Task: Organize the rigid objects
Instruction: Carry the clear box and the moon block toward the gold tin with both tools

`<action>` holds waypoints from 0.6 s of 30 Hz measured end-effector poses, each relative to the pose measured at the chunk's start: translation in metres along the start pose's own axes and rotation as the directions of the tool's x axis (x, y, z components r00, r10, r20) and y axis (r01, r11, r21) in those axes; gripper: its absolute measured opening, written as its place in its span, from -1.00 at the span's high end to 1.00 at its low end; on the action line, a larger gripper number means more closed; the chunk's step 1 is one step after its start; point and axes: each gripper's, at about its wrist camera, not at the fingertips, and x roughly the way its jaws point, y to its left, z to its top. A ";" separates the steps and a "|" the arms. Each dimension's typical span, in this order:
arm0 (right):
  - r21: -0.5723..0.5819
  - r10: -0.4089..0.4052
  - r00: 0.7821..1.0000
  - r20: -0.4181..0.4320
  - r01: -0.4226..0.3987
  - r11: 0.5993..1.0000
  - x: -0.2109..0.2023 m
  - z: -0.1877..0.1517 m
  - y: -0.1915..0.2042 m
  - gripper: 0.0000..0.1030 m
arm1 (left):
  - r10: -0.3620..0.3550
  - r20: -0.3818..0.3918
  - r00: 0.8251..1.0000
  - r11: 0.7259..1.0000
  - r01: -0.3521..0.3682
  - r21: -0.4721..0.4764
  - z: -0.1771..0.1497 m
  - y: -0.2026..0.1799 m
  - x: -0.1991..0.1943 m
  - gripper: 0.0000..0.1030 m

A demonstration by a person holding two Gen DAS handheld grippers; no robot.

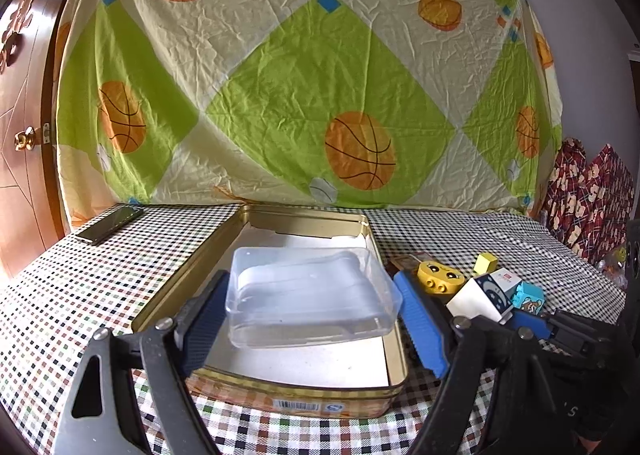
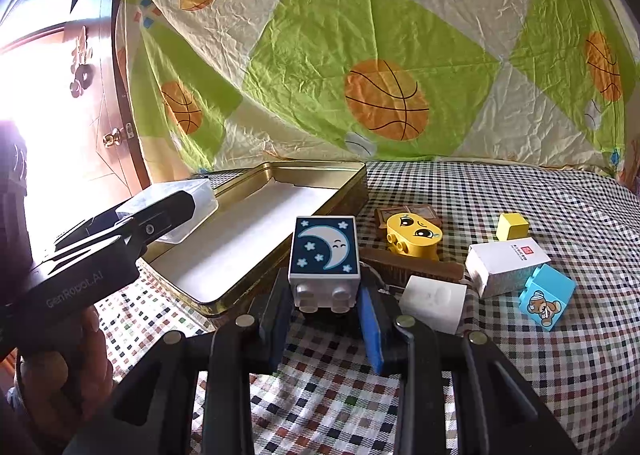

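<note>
While our left claw (image 1: 310, 319) pinches the clear plastic box (image 1: 312, 295) over the gold metal tin (image 1: 192, 267), our right claw (image 2: 326, 317) grips the white moon-printed toy block (image 2: 325, 255), likely bound there next.

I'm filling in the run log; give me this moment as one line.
left tongs: shut on clear plastic box, over tin | right tongs: shut on moon block | tin: otherwise empty
</note>
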 end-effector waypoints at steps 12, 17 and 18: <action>0.031 0.050 0.999 -0.011 -0.050 0.998 0.006 0.003 0.002 0.34 | 0.008 -0.016 1.000 1.000 -0.008 0.001 0.003 0.007 0.008 -0.60; 0.028 0.070 0.997 -0.011 -0.070 0.997 0.008 0.004 0.007 0.34 | 0.020 -0.020 1.000 1.000 -0.020 -0.001 0.005 0.012 0.010 -0.60; 0.028 0.075 0.997 -0.011 -0.075 0.997 0.008 0.005 0.008 0.34 | 0.020 -0.021 1.000 1.000 -0.020 0.001 0.005 0.012 0.011 -0.60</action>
